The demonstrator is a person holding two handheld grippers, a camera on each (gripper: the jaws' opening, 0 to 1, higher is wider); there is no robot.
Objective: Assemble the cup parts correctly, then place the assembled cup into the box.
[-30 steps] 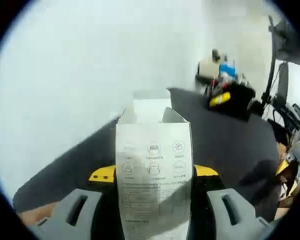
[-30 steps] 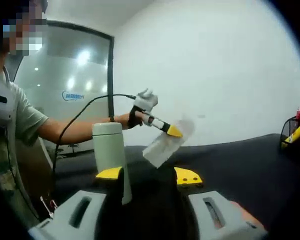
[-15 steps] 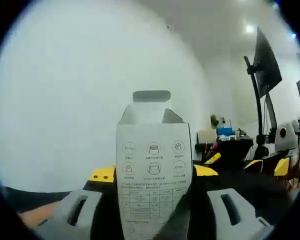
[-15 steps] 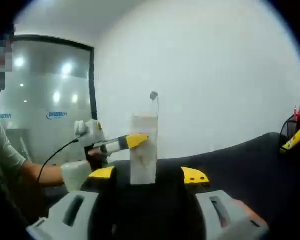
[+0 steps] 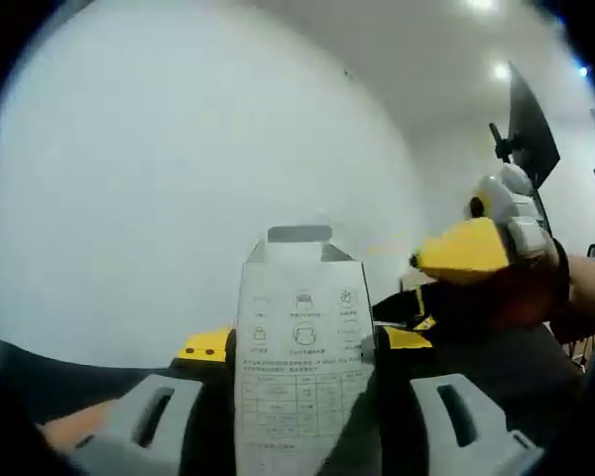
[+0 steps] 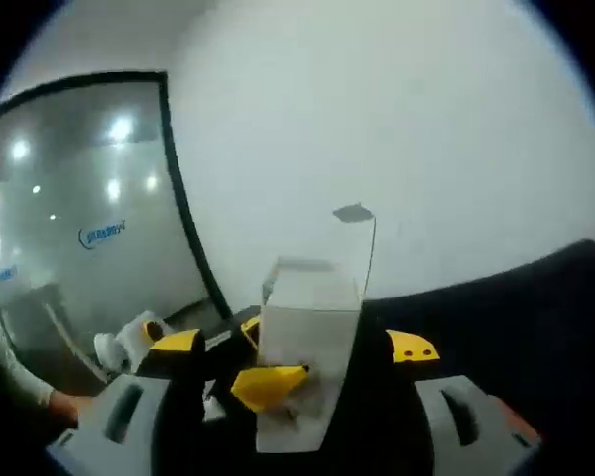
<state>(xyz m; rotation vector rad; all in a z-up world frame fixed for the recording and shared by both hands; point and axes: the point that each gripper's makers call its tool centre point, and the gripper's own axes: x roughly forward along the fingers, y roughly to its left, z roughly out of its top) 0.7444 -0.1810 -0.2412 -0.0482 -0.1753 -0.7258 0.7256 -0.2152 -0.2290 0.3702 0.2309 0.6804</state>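
In the left gripper view, the left claw [image 5: 302, 421] is closed on a tall white box [image 5: 301, 372], which stands upright between its two grey jaws with printed icons and small text facing the camera. The box's top flaps are open, and one flap sticks up at the far edge. Just to the right of the box, near its top, the right claw [image 5: 456, 253] comes in from the right, showing a yellow tip and a black body, with a gloved hand [image 5: 521, 213] behind it. Beyond both is a plain white wall [image 5: 178, 178], and far right a dark monitor [image 5: 531, 124] on a stand. In the right gripper view, the same box sits directly ahead of the right claw's jaws, between them in the picture, open end up, one flap raised above it. The left claw's yellow tip presses the box's near left side, low down. Whether the right claw is open or closed cannot be told, and the cup is too hidden to place. Left of the box is a glass partition [image 6: 69, 218] reflecting ceiling lights; a dark table [image 6: 535, 317] runs to the right.
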